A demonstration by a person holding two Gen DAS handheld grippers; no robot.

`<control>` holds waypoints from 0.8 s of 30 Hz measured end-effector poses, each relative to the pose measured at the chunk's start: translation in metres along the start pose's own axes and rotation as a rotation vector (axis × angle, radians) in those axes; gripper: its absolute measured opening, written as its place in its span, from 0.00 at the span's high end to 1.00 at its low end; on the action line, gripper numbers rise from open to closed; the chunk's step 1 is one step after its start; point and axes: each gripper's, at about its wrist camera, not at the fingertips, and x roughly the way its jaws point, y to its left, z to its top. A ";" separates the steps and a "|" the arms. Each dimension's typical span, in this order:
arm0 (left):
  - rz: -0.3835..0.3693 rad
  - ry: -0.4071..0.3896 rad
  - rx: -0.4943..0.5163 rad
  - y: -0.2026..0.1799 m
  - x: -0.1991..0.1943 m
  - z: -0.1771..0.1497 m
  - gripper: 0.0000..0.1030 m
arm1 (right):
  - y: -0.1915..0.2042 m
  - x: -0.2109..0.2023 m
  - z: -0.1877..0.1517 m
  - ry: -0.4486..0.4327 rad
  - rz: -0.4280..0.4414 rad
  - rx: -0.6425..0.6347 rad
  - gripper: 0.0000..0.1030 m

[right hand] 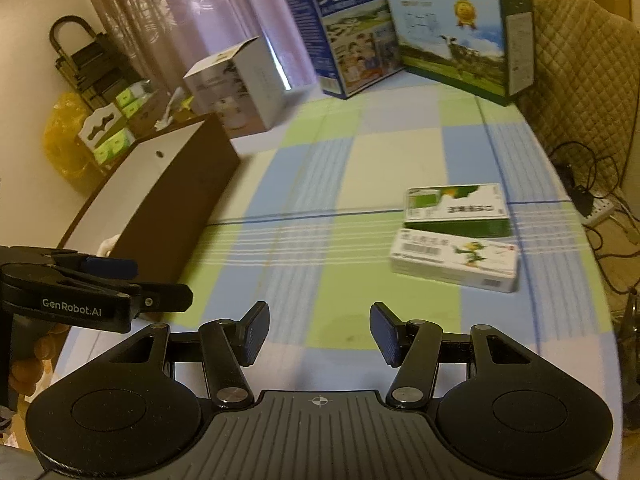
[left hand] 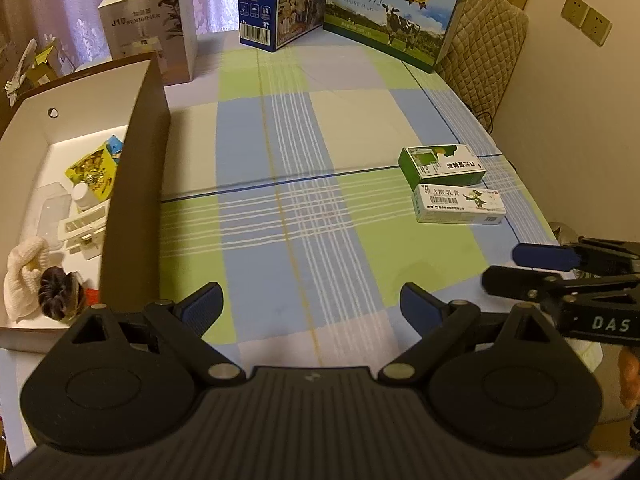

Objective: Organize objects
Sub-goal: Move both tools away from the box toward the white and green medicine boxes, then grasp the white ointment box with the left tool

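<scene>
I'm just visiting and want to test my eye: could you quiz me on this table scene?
1. True or false: both tools hold nothing.
2. How many small medicine boxes lie loose on the checked cloth?
3. Which lies nearer the tools: A) green box, B) white box?

Key:
1. True: left tool and right tool are open, empty.
2. Two, side by side.
3. B: white box is nearer than green box.

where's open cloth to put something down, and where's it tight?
Free: the wide checked cloth between the brown storage box and the two small cartons, green and white; also the stretch from there back to the milk cartons. Tight: inside the storage box, and the far edge by the humidifier box.
</scene>
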 end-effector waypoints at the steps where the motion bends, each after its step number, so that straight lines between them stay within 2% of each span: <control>1: 0.005 0.002 -0.003 -0.003 0.003 0.001 0.09 | -0.005 0.000 0.001 0.000 -0.002 0.001 0.48; 10: 0.030 0.013 -0.029 -0.017 0.022 0.010 0.09 | -0.042 0.005 0.008 0.017 -0.026 -0.001 0.48; 18: 0.062 0.028 -0.064 -0.017 0.039 0.015 0.09 | -0.104 0.014 0.011 -0.024 -0.131 0.050 0.49; 19: 0.066 0.030 -0.070 -0.016 0.042 0.015 0.09 | -0.113 0.015 0.012 -0.038 -0.149 0.058 0.52; 21: 0.080 0.041 -0.084 -0.013 0.048 0.016 0.10 | -0.130 0.020 0.016 -0.039 -0.176 0.073 0.67; 23: 0.089 0.048 -0.097 -0.011 0.052 0.016 0.10 | -0.147 0.027 0.020 -0.027 -0.198 0.093 0.86; 24: 0.093 0.051 -0.102 -0.010 0.054 0.016 0.09 | -0.155 0.032 0.022 -0.023 -0.210 0.106 0.87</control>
